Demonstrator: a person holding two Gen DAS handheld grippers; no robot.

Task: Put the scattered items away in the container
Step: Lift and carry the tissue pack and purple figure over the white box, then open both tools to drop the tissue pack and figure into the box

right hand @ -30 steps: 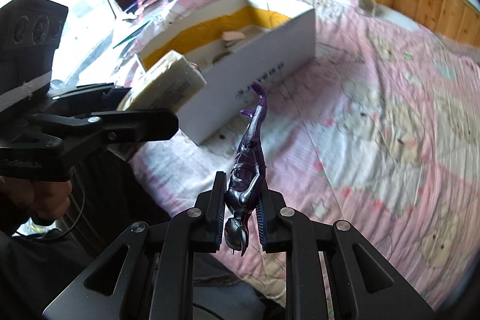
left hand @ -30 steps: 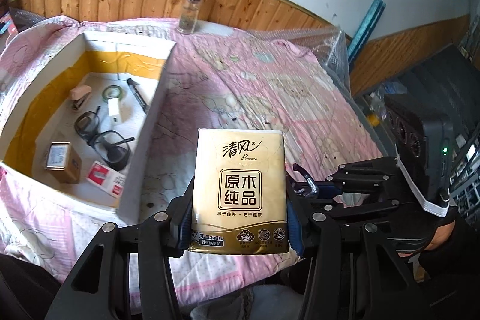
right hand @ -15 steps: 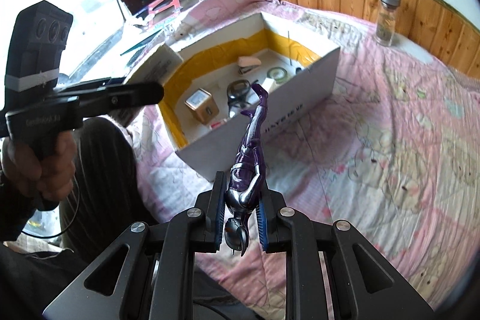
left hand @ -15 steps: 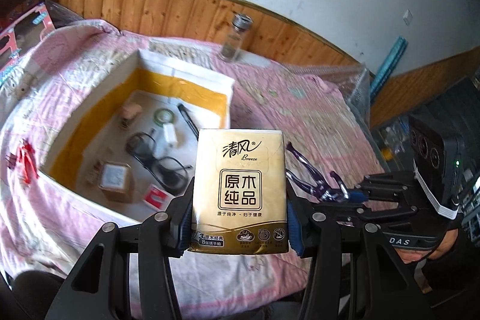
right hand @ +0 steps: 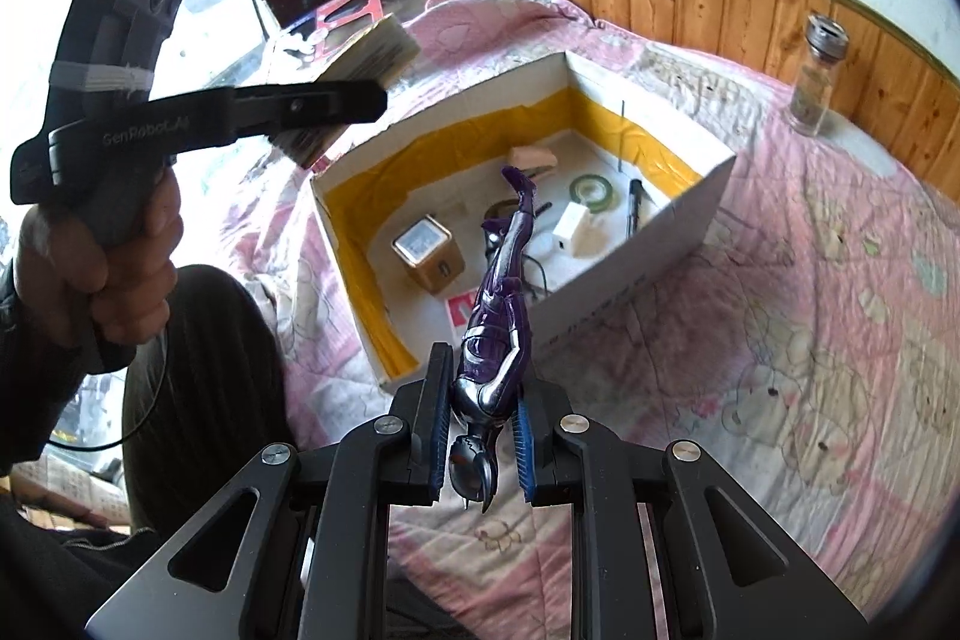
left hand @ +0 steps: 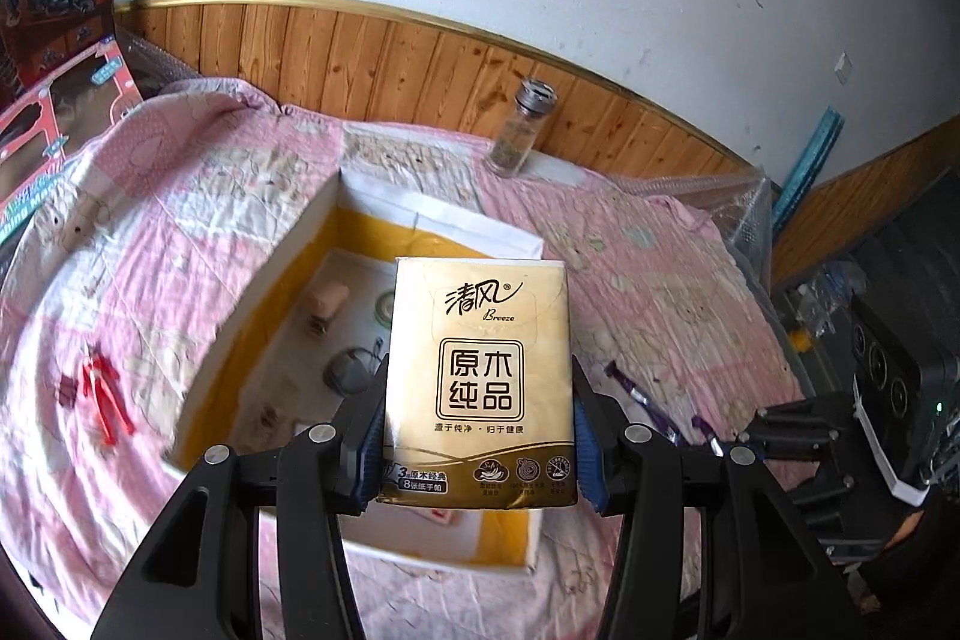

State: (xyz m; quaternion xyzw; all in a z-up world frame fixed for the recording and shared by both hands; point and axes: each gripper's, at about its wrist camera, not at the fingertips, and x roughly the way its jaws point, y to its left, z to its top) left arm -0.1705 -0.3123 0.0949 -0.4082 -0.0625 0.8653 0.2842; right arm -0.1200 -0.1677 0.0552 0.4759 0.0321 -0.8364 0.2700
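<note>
Left gripper (left hand: 480,436) raised above the near edge of the open white box (right hand: 690,226), gripped from below by a person's hand (right hand: 120,274), jaws clamped flat against both sides of one gold tissue pack (left hand: 480,382) held upright. Printed on the pack: "Breeze" beneath Chinese characters; on the gripper's side, seen from the right wrist: "GenRobot.AI". Right gripper (right hand: 480,436) levelled over the box's near corner, jaws narrowed on the torso of one purple toy figure (right hand: 498,304), head down between the pads, legs pointing out over the box interior. Inside the yellow-lined box: one small brown carton (right hand: 429,253), one green tape roll (right hand: 591,189), one black pen (right hand: 633,205), one white adapter (right hand: 573,223), one pair of dark glasses partly hidden behind the figure, one pale stapler-like piece (right hand: 531,157) at the far wall. On the pink quilt (left hand: 660,280): one glass jar (left hand: 519,130) with a metal lid, upright at the far wooden panelling; one red tool (left hand: 105,400) left of the box.
</note>
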